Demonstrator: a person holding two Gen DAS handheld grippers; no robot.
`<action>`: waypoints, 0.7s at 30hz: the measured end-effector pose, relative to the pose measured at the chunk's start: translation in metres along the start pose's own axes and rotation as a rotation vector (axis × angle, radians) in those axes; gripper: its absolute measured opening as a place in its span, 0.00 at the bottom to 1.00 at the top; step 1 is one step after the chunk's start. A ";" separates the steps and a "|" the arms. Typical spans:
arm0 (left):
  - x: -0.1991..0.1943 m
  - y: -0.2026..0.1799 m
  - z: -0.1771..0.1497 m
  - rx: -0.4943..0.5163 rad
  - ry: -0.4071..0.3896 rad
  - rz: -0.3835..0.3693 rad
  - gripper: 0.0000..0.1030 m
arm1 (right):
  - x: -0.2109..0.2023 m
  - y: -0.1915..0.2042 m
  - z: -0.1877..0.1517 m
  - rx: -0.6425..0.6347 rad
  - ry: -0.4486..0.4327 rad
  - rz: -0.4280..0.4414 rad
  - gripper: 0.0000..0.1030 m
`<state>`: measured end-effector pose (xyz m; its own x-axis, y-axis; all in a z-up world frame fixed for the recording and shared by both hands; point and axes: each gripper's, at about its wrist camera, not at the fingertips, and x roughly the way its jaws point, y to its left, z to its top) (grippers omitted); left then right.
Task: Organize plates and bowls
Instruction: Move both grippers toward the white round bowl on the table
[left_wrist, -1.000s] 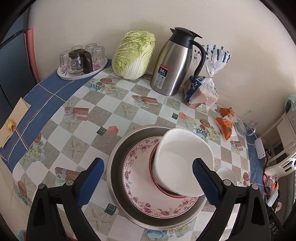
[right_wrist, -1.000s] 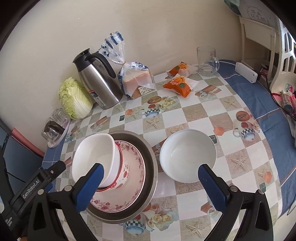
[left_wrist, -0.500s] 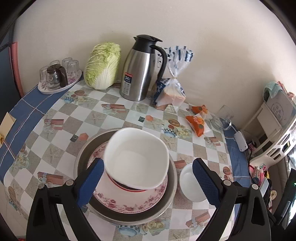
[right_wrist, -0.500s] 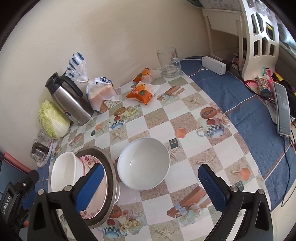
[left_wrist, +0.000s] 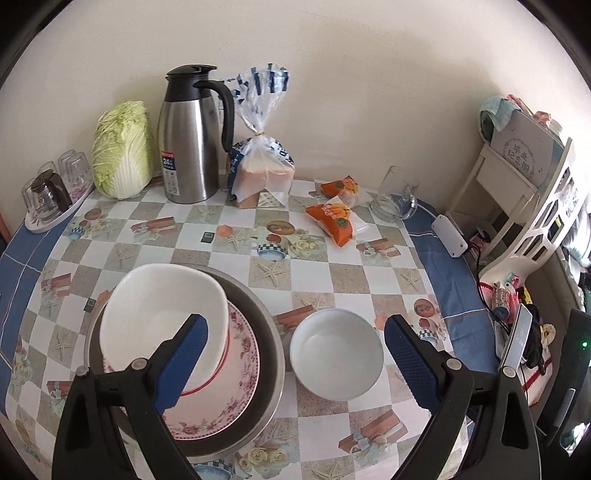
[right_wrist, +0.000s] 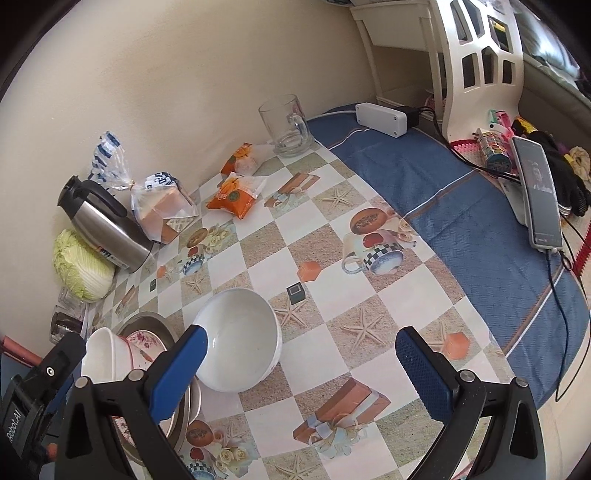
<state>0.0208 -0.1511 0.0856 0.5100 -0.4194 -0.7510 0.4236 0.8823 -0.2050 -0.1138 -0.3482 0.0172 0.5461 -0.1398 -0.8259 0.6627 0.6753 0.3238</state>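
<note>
Left claw: jaws spread wide, nothing between the pads. It is held above the table, angled down and forward. The round white bowl sits on the table directly between the two blue fingers, nearer the right finger, touching neither. The left finger overlaps, in view, the squarish white bowl; contact cannot be confirmed. That bowl rests tilted on a red-rimmed bowl, which sits on the floral plate inside the steel basin.

Right claw: jaws equally wide, empty, held above the table and angled down. In this view the round white bowl lies just ahead of the left finger; the right finger stands over bare tablecloth. The stacked dishes lie left of the left finger, partly cut off by it. The body of the left claw shows at the lower-left edge, printed lettering ending "Robot.AI".

Concealed or unclear:
- The red-rimmed bowl is mostly covered by the bowl on top.
- Glasses on the tray, far left of the left claw, are distorted by the lens.
- The phone, far right ahead of the right claw, shows a screen too small to read.

Legible markings: the steel thermos jug, ahead-left of the left claw, carries a label reading "24". The bread bag print is not readable. A card at far right bears Chinese characters, too small to transcribe.
</note>
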 end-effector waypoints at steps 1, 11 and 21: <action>0.004 -0.004 0.001 0.008 0.004 -0.001 0.94 | 0.002 -0.002 0.000 0.003 0.002 -0.005 1.00; 0.051 -0.020 0.000 0.055 0.122 -0.035 0.94 | 0.029 -0.013 0.000 0.011 0.055 -0.052 1.00; 0.079 -0.025 0.007 0.087 0.167 -0.041 0.94 | 0.065 -0.013 -0.006 -0.004 0.126 -0.105 1.00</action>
<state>0.0561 -0.2081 0.0356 0.3628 -0.4073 -0.8382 0.5087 0.8402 -0.1881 -0.0905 -0.3620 -0.0433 0.4054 -0.1183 -0.9065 0.7104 0.6648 0.2310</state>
